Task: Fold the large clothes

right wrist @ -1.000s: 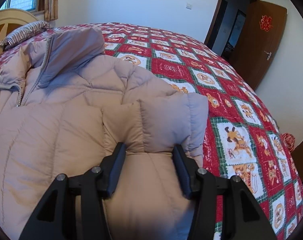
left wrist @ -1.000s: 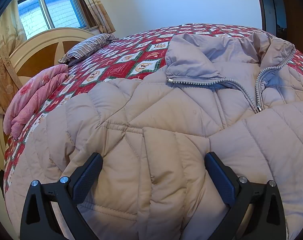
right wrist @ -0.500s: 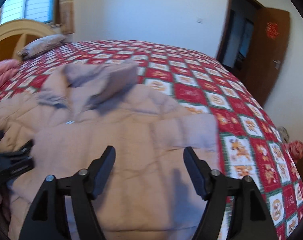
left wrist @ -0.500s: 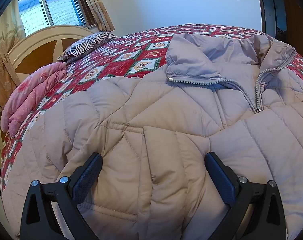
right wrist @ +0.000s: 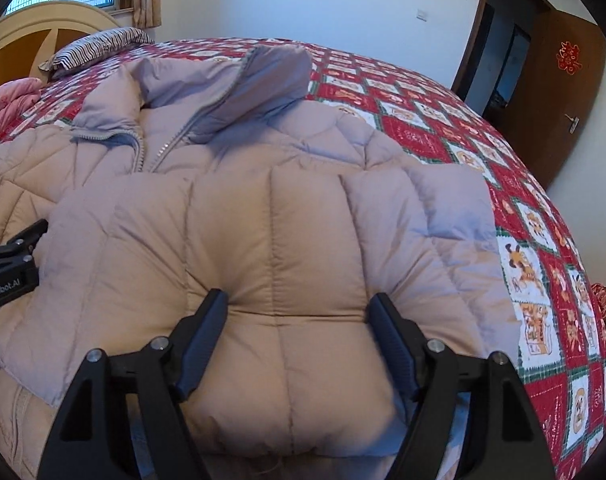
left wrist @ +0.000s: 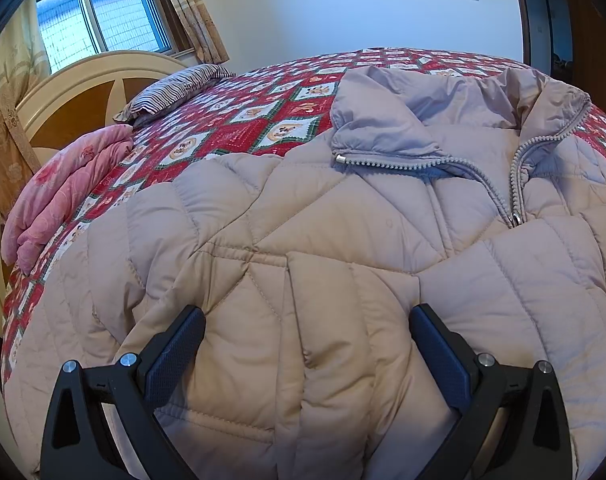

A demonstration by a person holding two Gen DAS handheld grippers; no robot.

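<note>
A large beige quilted puffer jacket [left wrist: 343, 240] lies front up on the bed, collar and half-open zipper [left wrist: 515, 184] at the far side. My left gripper [left wrist: 307, 320] is open, its jaws wide apart over the jacket's left shoulder and sleeve area. In the right wrist view the same jacket [right wrist: 263, 220] has its right sleeve folded across the chest. My right gripper [right wrist: 297, 312] is open, jaws astride a puffy section of that folded sleeve. The left gripper's body [right wrist: 11, 256] shows at that view's left edge.
The bed has a red patchwork quilt [right wrist: 463, 136]. A striped pillow [left wrist: 175, 92] and a folded pink blanket [left wrist: 67, 188] lie by the cream headboard [left wrist: 83, 92]. A window is behind it. A brown door [right wrist: 559, 92] stands open at the right.
My right gripper let go of the sleeve, swung away over the jacket, then came back low over the folded sleeve. The left gripper stayed open, with its view shifted slightly.
</note>
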